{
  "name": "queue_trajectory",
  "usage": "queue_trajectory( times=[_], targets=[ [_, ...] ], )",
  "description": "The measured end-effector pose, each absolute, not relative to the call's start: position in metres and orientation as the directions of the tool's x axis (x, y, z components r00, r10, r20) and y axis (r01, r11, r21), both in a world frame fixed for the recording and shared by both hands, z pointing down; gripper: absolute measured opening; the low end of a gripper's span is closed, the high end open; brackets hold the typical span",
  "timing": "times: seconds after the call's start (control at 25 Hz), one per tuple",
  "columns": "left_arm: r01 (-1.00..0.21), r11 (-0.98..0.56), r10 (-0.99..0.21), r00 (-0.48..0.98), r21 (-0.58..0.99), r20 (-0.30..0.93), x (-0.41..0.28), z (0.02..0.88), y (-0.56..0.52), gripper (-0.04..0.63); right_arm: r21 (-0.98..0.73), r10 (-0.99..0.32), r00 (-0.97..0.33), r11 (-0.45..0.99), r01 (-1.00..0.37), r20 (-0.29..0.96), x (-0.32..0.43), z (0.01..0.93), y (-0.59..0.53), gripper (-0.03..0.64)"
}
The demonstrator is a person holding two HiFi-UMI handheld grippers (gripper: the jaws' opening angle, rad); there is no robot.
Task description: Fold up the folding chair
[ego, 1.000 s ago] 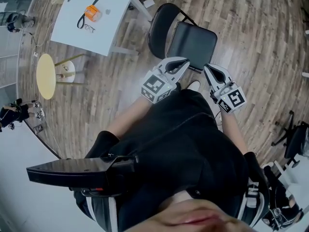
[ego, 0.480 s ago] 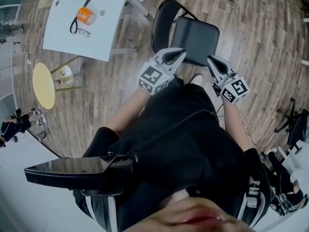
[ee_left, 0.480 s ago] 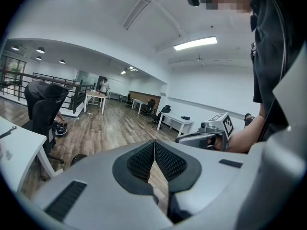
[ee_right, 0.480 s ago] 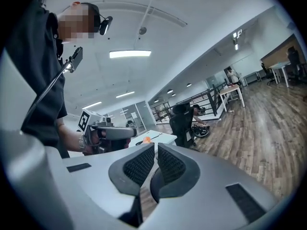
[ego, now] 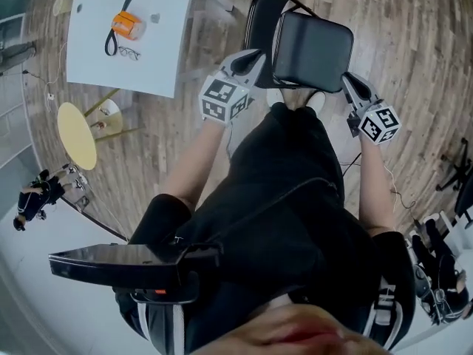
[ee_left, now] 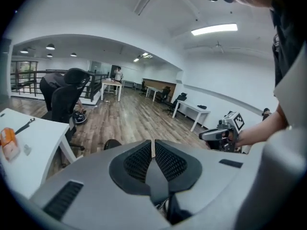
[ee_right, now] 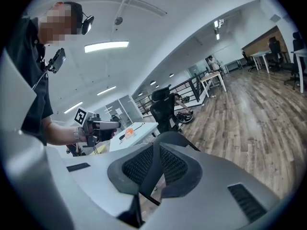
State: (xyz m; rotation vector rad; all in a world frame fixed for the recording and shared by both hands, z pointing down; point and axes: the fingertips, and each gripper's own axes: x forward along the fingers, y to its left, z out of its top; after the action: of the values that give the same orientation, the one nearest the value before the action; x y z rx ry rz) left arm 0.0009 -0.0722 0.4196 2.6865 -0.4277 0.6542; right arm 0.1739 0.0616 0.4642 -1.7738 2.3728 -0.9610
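The black folding chair stands unfolded on the wood floor in front of me, with its seat (ego: 310, 50) flat and its backrest (ego: 262, 21) beyond it. My left gripper (ego: 251, 56) is at the seat's left edge and my right gripper (ego: 346, 80) is at its right edge. In the left gripper view the left gripper (ee_left: 153, 146) is shut with nothing between the pads, and the right gripper (ee_left: 221, 134) shows across from it. In the right gripper view the right gripper (ee_right: 156, 147) is shut to a thin slit. The dark chair backrest (ee_right: 172, 138) lies just behind it, and the left gripper (ee_right: 98, 125) shows opposite.
A white table (ego: 148, 58) at the upper left carries an orange item (ego: 124, 24) and glasses (ego: 129, 52). A yellow round stool (ego: 77, 135) stands to its lower left. A black office chair (ee_left: 67, 95) is beside the table, and another chair base (ego: 458, 176) is at the right.
Both grippers have spread apart: the left moved to the seat's left side and the right to its right side. The chair now sits closer under the view.
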Motion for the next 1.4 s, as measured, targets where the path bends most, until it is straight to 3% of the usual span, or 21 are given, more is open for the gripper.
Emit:
queue_trajectory(
  times=[0.16, 0.4, 0.6, 0.8, 1.08, 1.4],
  targets=[
    [-0.467, -0.851, -0.274, 0.785, 0.24, 0.556, -0.008, 0.453, -0.115, 0.017, -0.549, -0.857, -0.375, 0.134, -0.825, 0.354, 0.195, 0.514, 0.053, 0.02],
    [-0.581, -0.794, -0.322, 0.655, 0.181, 0.684, -0.034, 0.508, -0.153, 0.134, -0.672, -0.845, -0.387, 0.045, -0.739, 0.369, 0.206, 0.605, 0.049, 0.037],
    [-0.607, -0.765, -0.225, 0.567, 0.217, 0.792, -0.036, 0.575, -0.163, 0.21, -0.707, -0.82, -0.397, -0.014, -0.707, 0.413, 0.234, 0.689, 0.056, 0.054],
    [-0.64, -0.701, -0.145, 0.56, 0.315, 0.816, -0.032, 0.622, -0.181, 0.227, -0.745, -0.797, -0.392, -0.105, -0.658, 0.459, 0.26, 0.765, 0.075, 0.086],
    [-0.654, -0.691, -0.114, 0.518, 0.306, 0.848, -0.032, 0.65, -0.188, 0.228, -0.758, -0.767, -0.373, -0.217, -0.614, 0.522, 0.296, 0.849, 0.1, 0.137],
    [-0.644, -0.704, -0.065, 0.476, 0.298, 0.877, -0.023, 0.663, -0.185, 0.227, -0.787, -0.699, -0.447, -0.275, -0.552, 0.558, 0.32, 0.922, 0.115, 0.265]
  ],
)
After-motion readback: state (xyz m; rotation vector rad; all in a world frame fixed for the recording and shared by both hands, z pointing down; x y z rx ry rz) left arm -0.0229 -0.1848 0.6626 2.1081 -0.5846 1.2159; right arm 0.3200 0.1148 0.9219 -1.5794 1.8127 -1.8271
